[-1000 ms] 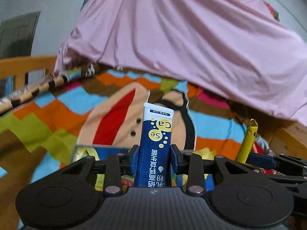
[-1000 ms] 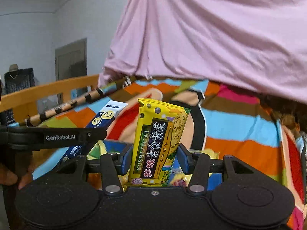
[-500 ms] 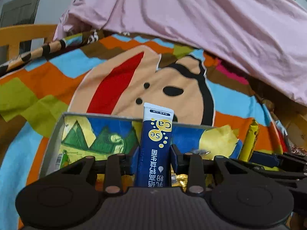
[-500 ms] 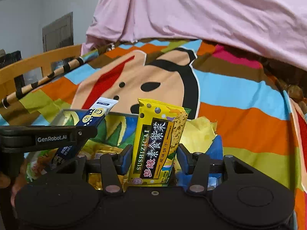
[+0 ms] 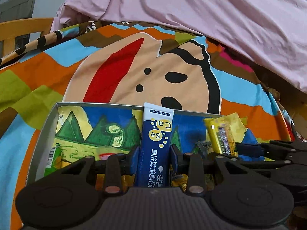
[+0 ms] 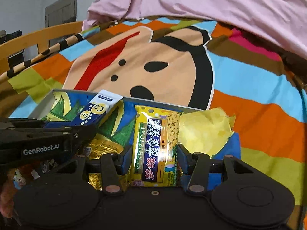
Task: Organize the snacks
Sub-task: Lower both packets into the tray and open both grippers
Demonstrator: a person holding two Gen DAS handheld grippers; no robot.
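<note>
My left gripper point(image 5: 153, 156) is shut on a dark blue sachet point(image 5: 156, 140) with a white top and yellow "Se Ca" circles, held upright over an open box point(image 5: 48, 126) with a painted mountain scene inside. My right gripper point(image 6: 154, 156) is shut on a yellow snack packet point(image 6: 155, 143) with a purple label, also upright above the box point(image 6: 44, 103). In the right wrist view the left gripper point(image 6: 57, 134) and its blue sachet point(image 6: 96, 111) come in from the left. In the left wrist view the yellow packet point(image 5: 220, 134) stands at the right. Several wrapped snacks lie in the box below both grippers.
The box rests on a bright patchwork bedspread point(image 5: 172, 72) with a cartoon dog print. A pink sheet point(image 5: 211, 9) is draped behind it. A wooden bed rail point(image 6: 38, 36) runs along the left. Crumpled yellow paper point(image 6: 205, 130) sits at the box's right end.
Both grippers have come down and forward over the box, still gripping their packets. The box, first barely visible, now fills the lower part of both views.
</note>
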